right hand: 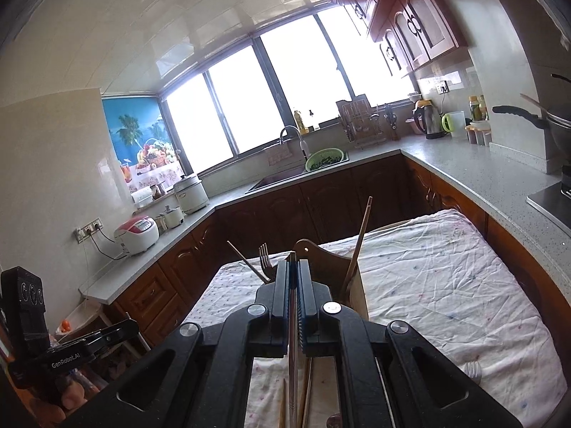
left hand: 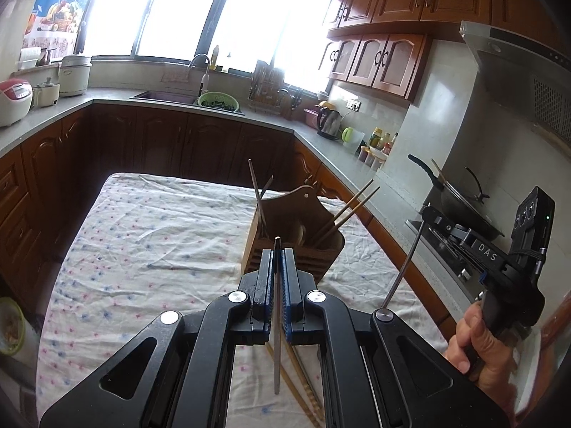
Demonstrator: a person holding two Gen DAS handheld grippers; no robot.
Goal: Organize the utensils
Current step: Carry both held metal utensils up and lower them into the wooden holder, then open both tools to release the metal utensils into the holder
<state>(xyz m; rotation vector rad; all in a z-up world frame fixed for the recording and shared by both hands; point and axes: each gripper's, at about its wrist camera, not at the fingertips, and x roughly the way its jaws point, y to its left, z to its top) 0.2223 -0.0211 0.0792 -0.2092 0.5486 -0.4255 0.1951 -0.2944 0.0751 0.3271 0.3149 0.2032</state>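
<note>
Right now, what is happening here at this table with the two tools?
A person holds a claw in each hand over a table covered with a flowered cloth. The left claw is shut on a thin metal utensil. The right claw is shut on another thin utensil. A wooden holder just ahead already has chopsticks and a fork standing in it. More chopsticks lie on the cloth below.

Left gripper [left hand: 277,249] clamped tight, jaws squeezed together, nose angled a little downward. Right gripper [right hand: 293,267] pinched closed as well, held close to level; seen from the left wrist view it hangs off to the side with a hand [left hand: 478,342] wrapped round its black handle, fingers curled firm.
</note>
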